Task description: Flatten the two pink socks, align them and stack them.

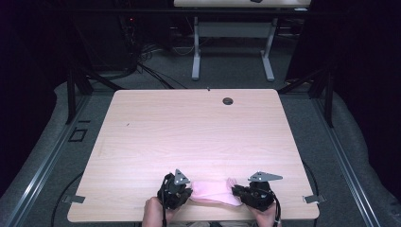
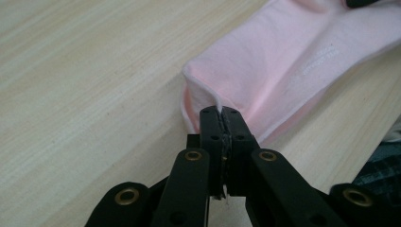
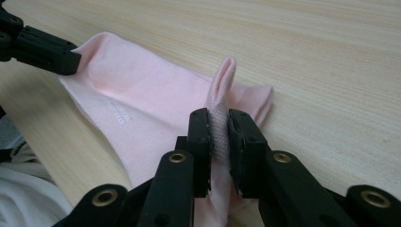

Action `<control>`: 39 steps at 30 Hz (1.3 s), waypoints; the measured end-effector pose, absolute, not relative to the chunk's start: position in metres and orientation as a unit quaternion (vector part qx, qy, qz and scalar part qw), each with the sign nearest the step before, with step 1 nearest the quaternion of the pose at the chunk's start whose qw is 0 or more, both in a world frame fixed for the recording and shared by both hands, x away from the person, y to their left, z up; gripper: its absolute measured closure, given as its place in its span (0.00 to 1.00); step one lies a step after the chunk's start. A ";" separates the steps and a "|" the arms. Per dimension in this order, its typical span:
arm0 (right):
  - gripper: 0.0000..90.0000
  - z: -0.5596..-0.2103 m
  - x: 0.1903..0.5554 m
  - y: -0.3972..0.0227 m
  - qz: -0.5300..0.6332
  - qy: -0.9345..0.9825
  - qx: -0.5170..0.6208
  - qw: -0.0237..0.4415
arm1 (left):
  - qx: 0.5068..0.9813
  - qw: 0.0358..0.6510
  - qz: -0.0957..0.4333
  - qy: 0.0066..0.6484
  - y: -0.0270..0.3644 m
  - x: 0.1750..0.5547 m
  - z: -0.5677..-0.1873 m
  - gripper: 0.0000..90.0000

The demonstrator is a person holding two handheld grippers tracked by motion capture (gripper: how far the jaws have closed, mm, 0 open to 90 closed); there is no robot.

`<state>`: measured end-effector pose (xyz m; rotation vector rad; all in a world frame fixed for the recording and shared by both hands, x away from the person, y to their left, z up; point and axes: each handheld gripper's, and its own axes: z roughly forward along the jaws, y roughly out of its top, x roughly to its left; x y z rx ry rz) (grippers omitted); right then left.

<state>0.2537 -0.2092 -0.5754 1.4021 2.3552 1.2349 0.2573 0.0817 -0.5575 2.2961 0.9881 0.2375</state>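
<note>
At the bottom centre of the high view, a pink sock (image 1: 213,191) is lying on the wooden table (image 1: 189,127); the left gripper (image 2: 221,118) is pinching its thin edge; the right gripper (image 3: 218,127) is clamping a raised fold.

1 pink sock (image 1: 213,191), 1 table (image 1: 189,132), 2 claws.

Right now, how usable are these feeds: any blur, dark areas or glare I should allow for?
High view: table evenly lit, surroundings nearly black, picture soft, so the pink cloth shows little detail. Left gripper view: cloth and pinched edge sharp, printed lettering too small to read, no glare. Right gripper view: ribbed fold between the jaws crisp, left gripper at the far corner slightly soft.
</note>
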 end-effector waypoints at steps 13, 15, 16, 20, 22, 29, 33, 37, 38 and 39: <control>0.61 -0.572 0.258 -0.219 0.361 0.794 0.468 0.140 | 0.862 0.308 0.119 0.384 0.089 0.253 -0.554 0.62; 0.57 -0.570 0.258 -0.220 0.367 0.793 0.468 0.129 | 0.853 0.320 0.122 0.394 0.093 0.255 -0.550 0.56; 0.57 -0.569 0.257 -0.221 0.374 0.790 0.471 0.120 | 0.849 0.325 0.122 0.399 0.095 0.257 -0.550 0.53; 0.54 -0.569 0.257 -0.221 0.381 0.798 0.457 0.094 | 0.850 0.322 0.121 0.399 0.094 0.263 -0.551 0.52; 0.50 -0.572 0.258 -0.218 0.357 0.809 0.454 0.107 | 0.854 0.310 0.123 0.399 0.090 0.267 -0.555 0.51; 0.47 -0.570 0.258 -0.229 0.361 0.793 0.473 0.129 | 0.855 0.302 0.125 0.402 0.090 0.269 -0.562 0.52; 0.43 -0.566 0.258 -0.243 0.363 0.782 0.487 0.140 | 0.852 0.311 0.133 0.400 0.093 0.264 -0.557 0.44; 0.32 -0.562 0.257 -0.262 0.374 0.761 0.510 0.147 | 0.841 0.327 0.157 0.401 0.104 0.256 -0.545 0.22; 0.32 -0.562 0.257 -0.262 0.374 0.761 0.510 0.147 | 0.841 0.327 0.157 0.401 0.104 0.256 -0.545 0.18; 0.24 -0.559 0.257 -0.273 0.373 0.754 0.519 0.153 | 0.836 0.330 0.168 0.404 0.108 0.254 -0.542 0.16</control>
